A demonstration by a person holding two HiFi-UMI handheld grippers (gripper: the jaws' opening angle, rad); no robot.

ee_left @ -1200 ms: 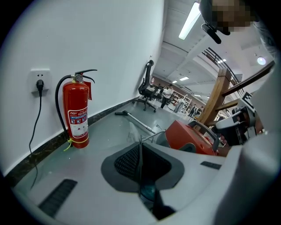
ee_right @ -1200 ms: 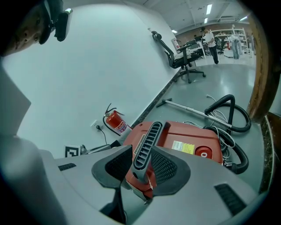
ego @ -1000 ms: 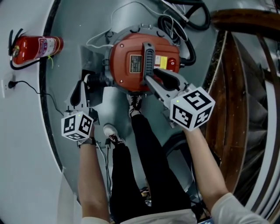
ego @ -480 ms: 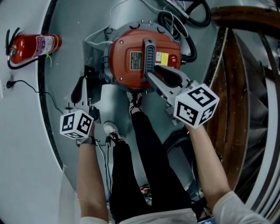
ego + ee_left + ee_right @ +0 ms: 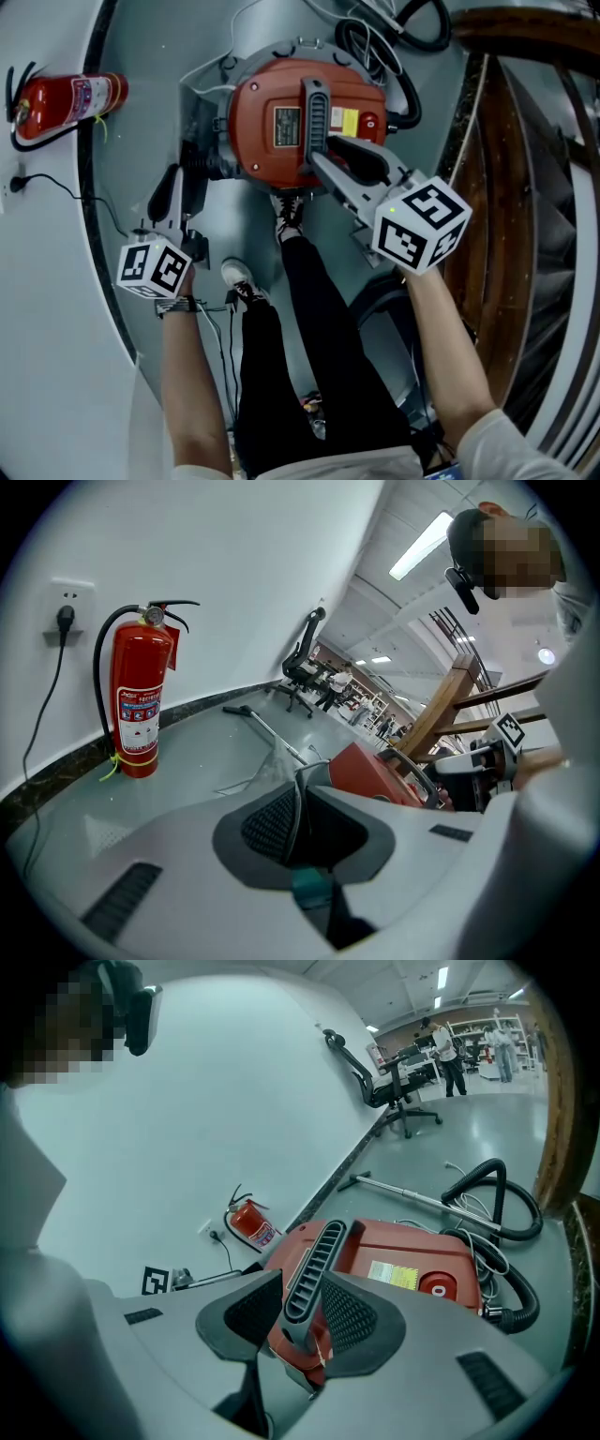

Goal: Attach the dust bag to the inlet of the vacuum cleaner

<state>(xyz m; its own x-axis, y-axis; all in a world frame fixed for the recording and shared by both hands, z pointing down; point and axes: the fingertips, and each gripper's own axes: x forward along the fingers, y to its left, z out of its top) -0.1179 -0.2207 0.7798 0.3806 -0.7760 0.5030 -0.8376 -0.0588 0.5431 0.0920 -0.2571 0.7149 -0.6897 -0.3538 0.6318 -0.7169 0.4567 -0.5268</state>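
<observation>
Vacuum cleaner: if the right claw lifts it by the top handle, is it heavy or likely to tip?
Probably heavy: the vacuum cleaner looks bulky and rigid. Likely little tipping, since the handle runs across its top's middle; the hose beside it might drag.

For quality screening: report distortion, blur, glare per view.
Head view: sharp, evenly lit, round red plastic vacuum cleaner crisp. Left gripper view: fisheye bending, black corners, long white ceiling strip light blown out. Right gripper view: same fisheye, black corners.

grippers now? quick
left gripper: closed on the dust bag, at its thin edge
right gripper: closed on the vacuum cleaner handle
</observation>
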